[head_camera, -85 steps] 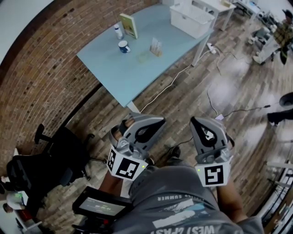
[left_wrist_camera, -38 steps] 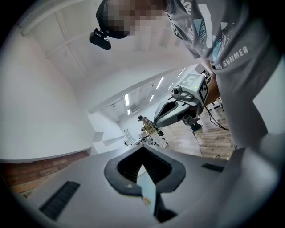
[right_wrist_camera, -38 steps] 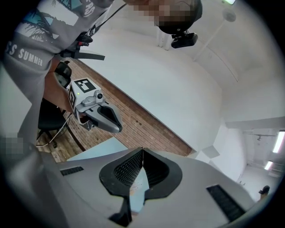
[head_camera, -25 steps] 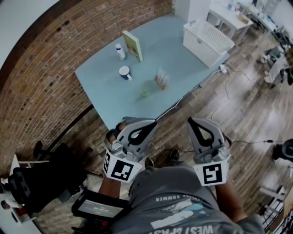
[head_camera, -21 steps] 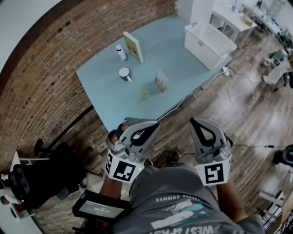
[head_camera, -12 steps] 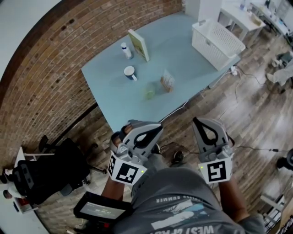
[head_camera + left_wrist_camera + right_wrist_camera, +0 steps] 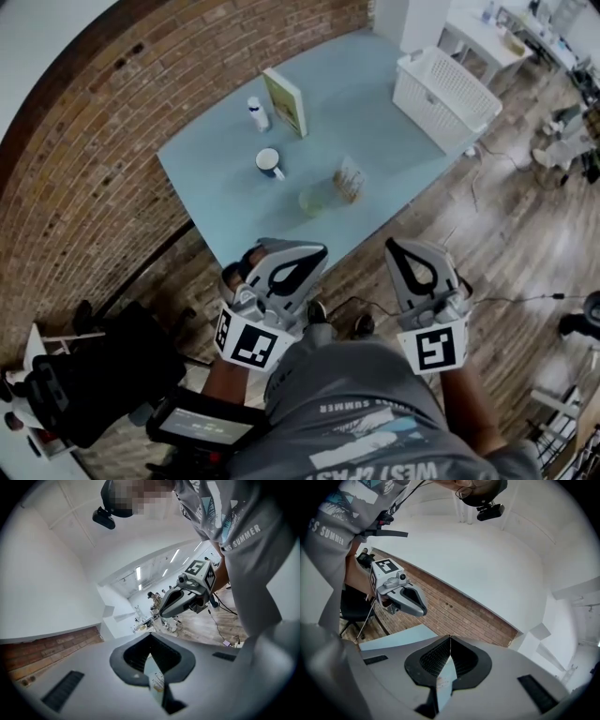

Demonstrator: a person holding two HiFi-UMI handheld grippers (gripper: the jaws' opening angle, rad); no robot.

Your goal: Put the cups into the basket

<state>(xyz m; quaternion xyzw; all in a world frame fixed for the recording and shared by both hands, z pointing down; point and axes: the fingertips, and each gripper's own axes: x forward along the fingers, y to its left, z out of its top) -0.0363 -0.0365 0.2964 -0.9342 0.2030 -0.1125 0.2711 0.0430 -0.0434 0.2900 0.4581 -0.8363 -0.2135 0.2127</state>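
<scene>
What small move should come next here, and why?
Probably bring the right gripper forward toward the clear cup and open its jaws. It and the left gripper are shut, empty and short of the table, where the clear cup and the mug stand outside the basket.

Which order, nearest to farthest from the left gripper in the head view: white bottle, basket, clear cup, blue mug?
1. clear cup, just ahead of the left gripper.
2. blue mug, further back, leftward.
3. white bottle, behind the mug.
4. basket, far right end.
</scene>
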